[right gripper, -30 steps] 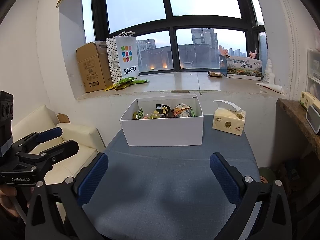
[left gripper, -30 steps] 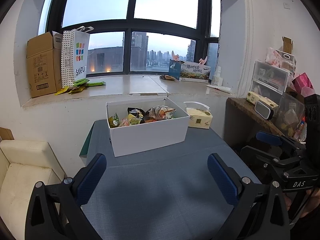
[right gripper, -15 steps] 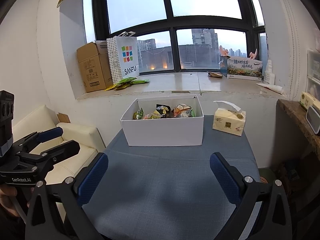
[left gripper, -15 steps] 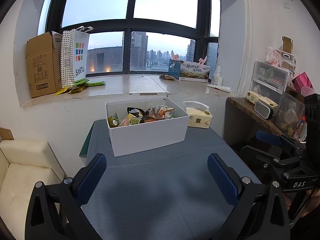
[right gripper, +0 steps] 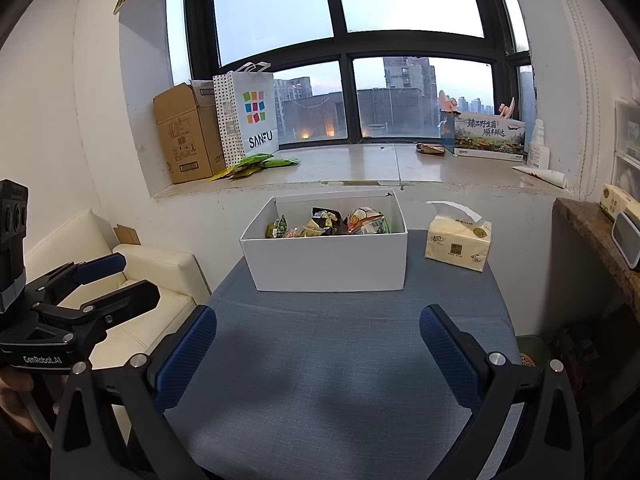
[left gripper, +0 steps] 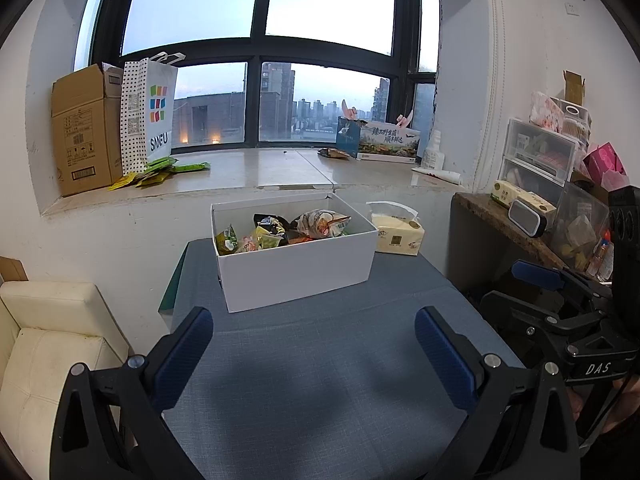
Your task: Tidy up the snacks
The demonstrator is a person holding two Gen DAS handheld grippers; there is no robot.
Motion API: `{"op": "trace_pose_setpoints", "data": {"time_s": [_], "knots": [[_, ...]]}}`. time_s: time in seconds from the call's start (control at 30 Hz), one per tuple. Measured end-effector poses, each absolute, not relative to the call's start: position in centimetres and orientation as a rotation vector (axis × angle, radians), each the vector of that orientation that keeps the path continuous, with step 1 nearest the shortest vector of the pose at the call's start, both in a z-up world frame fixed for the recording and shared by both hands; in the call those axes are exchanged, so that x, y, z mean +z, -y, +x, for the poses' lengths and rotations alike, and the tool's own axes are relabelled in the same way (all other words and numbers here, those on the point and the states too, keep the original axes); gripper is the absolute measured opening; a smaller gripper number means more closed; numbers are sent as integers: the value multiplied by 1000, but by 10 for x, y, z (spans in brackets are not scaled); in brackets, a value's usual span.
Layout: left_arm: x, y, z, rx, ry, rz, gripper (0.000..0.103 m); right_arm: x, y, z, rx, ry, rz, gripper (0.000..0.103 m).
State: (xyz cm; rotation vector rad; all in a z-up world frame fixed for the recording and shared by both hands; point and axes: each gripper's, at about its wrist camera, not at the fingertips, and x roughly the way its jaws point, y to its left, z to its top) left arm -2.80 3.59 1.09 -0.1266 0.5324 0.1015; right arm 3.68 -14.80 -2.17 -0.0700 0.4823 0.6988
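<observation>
So both hand-held grippers hung over the near end of the blue surface, nothing between the fingers. The left hand-held gripper was spread wide, and so was the right hand-held gripper.

The snacks sat piled inside a white box at about 12 o'clock from either gripper, at the far end of the surface and well apart from the fingertips. A tissue pack sat just beside the box, around 1 o'clock in the right view.

On the windowsill behind were a few green packets at 11 o'clock, next to a SANFU bag and a carton.
</observation>
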Motion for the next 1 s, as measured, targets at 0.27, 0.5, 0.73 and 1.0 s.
{"op": "trace_pose_setpoints", "data": {"time_s": [0.27, 0.5, 0.73, 1.0], "knots": [[10, -36, -28, 101, -535, -127, 103, -21, 148, 37, 698, -484, -71, 103], [10, -37, -28, 98, -538, -125, 103, -22, 148, 36, 699, -485, -73, 103], [10, -38, -27, 92, -541, -125, 103, -21, 148, 36, 699, -487, -76, 103], [9, -38, -27, 86, -540, -133, 103, -21, 148, 36, 697, -488, -75, 103]]}}
